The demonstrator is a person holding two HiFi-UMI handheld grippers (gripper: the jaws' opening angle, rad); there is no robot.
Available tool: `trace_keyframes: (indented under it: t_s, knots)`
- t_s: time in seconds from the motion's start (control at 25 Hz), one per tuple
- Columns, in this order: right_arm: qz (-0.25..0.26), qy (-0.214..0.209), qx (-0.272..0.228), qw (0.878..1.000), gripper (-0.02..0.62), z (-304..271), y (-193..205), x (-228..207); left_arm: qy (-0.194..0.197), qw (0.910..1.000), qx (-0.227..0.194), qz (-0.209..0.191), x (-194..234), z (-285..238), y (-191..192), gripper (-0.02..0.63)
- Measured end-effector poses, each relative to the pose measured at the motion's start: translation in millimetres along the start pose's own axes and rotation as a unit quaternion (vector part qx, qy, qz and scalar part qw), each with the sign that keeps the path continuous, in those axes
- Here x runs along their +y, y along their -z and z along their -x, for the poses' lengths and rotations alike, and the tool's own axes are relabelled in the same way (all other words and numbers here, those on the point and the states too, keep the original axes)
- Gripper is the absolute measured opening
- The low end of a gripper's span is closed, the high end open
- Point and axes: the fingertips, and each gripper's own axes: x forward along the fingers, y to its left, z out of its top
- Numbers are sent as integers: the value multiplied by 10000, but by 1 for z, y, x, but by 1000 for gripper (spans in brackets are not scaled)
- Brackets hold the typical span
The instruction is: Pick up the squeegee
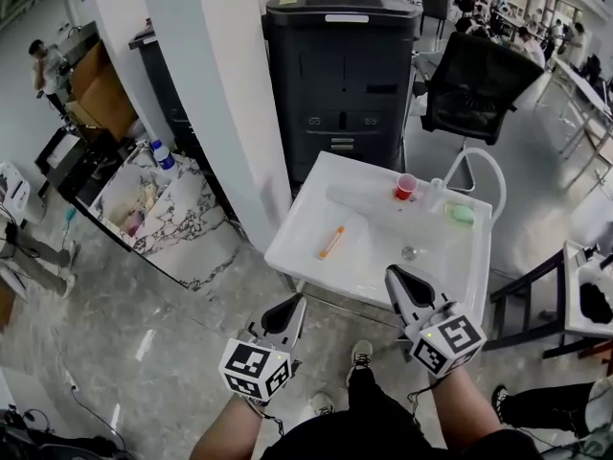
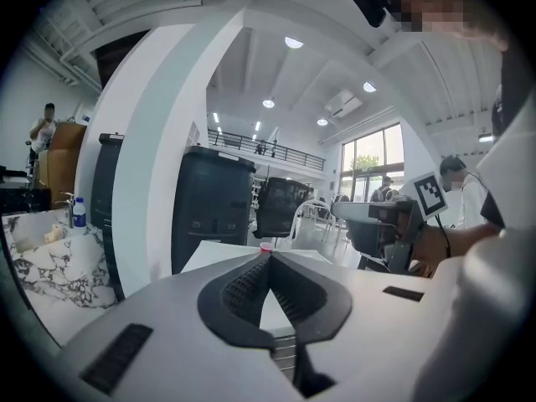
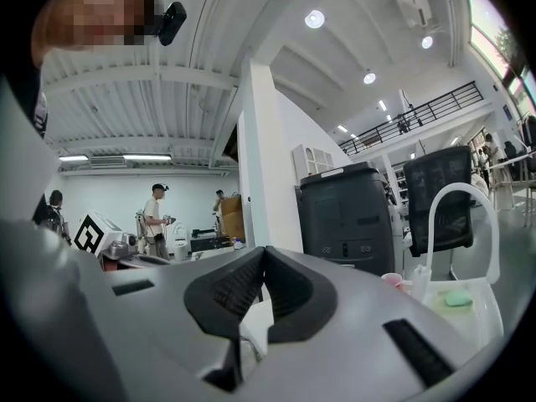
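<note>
— While you look down from the head view, is any writing legible?

— Only patterns. Each marker cube carries black-and-white squares, and the white strip on the dark grey boxy office copier (image 1: pixel 345 75) is too small to read.

— How do the tongs stand?

— Both are pressed together with nothing between them. The left gripper (image 1: pixel 295 303) has its ribbed black pads meeting at the tips, and it hangs over the glossy grey floor just off the near left corner of the white rectangular sink basin (image 1: pixel 287 249). The right gripper (image 1: pixel 395 274) is likewise closed and empty, with its tips showing over the basin's near rim.

— And the squeegee?

— A slim orange stick-shaped tool (image 1: pixel 331 241) lies flat on the basin's left half, apart from both grippers. I can't tell for sure that it is the squeegee.

— What else sits there?

— A small red plastic cup (image 1: pixel 406 188) stands upright near the far rim. A pale green rounded pad (image 1: pixel 461 214) lies beside the arched white tube faucet (image 1: pixel 488 166), and a round metal drain (image 1: pixel 409 253) is in the middle. A black mesh office chair (image 1: pixel 474 84) stands behind, and a veined marble-look counter (image 1: pixel 192 228) is at the left.
</note>
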Motion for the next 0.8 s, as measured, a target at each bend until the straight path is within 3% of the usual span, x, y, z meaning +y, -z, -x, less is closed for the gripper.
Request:
trace_keyframes:
  t_s: [0.48,0.8]
  knots:
    - [-251,-139,12,9996,17,-67,-6,-124,-162,9995,264,-92,20,-132,-16,17]
    - [-403,-222,43,9989,17,-82,-2,-179,-374,9982,417,-215,26,-195,-21,17]
